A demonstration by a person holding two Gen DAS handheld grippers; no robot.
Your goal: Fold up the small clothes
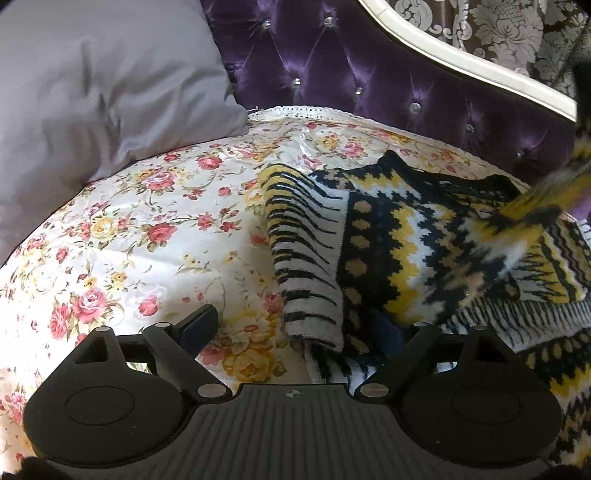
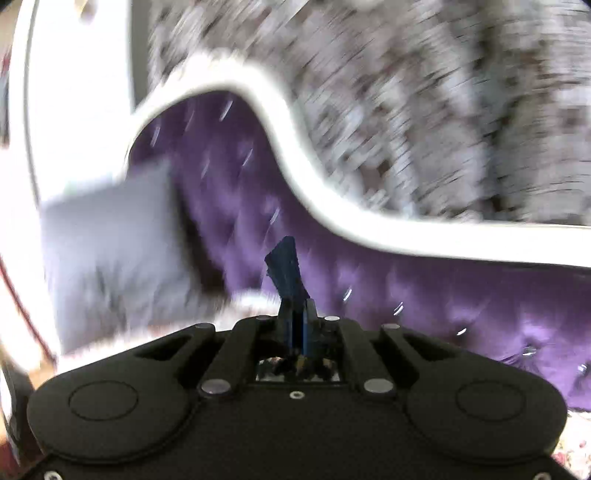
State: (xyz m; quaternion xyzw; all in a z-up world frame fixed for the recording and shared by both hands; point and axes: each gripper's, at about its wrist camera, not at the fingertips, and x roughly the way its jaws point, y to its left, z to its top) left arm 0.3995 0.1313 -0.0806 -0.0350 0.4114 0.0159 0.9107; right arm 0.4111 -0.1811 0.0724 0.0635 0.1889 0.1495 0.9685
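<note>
A black, yellow and white knitted sweater [image 1: 399, 236] lies on the floral bedsheet [image 1: 147, 240], with a striped sleeve [image 1: 306, 258] folded over its left side. My left gripper [image 1: 295, 325] stands open low over the sweater's near edge. Its left finger is over bare sheet and its right finger is partly behind the knit. At the right, a corner of the sweater [image 1: 539, 206] is lifted and blurred, rising toward the frame's edge. In the blurred right wrist view my right gripper [image 2: 299, 310] is shut, with patterned knit [image 2: 295, 363] showing just under its fingers.
A grey pillow [image 1: 92, 92] leans at the back left against the purple tufted headboard [image 1: 332, 66], which has a white curved frame [image 1: 461, 59]. Patterned curtain [image 1: 498, 22] hangs behind. Bare floral sheet spreads left of the sweater.
</note>
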